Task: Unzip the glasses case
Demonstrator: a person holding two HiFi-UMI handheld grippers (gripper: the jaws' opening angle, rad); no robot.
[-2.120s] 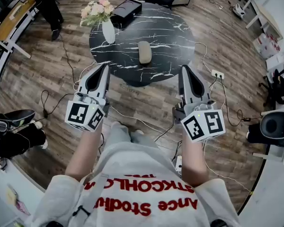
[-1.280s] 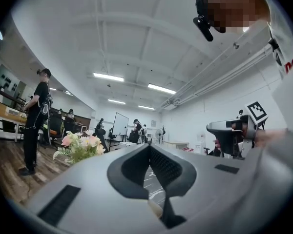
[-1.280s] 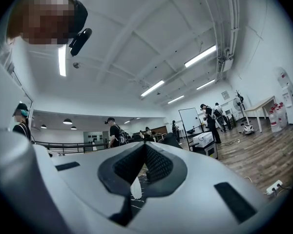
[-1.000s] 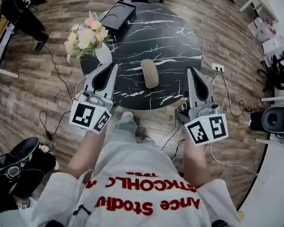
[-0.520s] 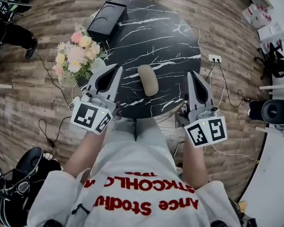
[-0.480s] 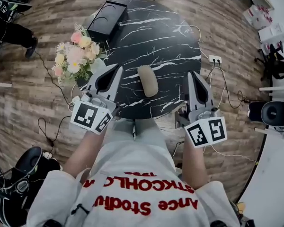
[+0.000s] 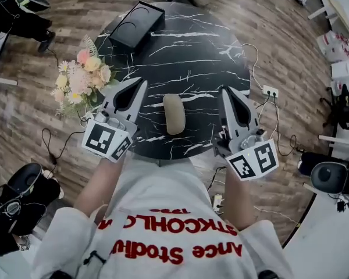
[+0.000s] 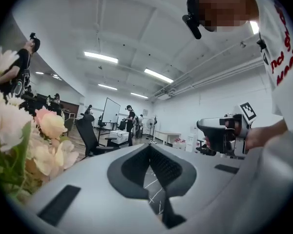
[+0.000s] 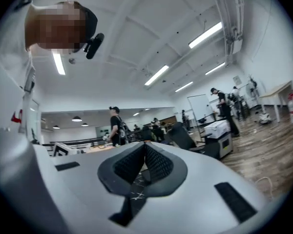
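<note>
A taupe oval glasses case (image 7: 174,114) lies zipped near the front of the round black marble table (image 7: 186,45). My left gripper (image 7: 143,82) hovers over the table's edge to the left of the case, jaws together and empty. To the case's right, my right gripper (image 7: 223,90) is likewise shut with nothing held. Neither touches the case. In the left gripper view the left gripper (image 8: 149,146) shows its tips meeting, with the other gripper (image 8: 222,132) off to the right. The right gripper (image 9: 145,144) in its own view also has its pads meeting; the case is hidden there.
A vase of pink and cream flowers (image 7: 80,79) stands at the table's left edge, close by the left gripper. A black box (image 7: 136,25) sits at the table's far left. Cables and a power strip (image 7: 270,90) lie on the wooden floor at right. People and office chairs stand further off.
The table and case have come nearer in view. Both grippers moved forward and a little down, from short of the table's edge to over it, flanking the case. Jaws stayed shut.
</note>
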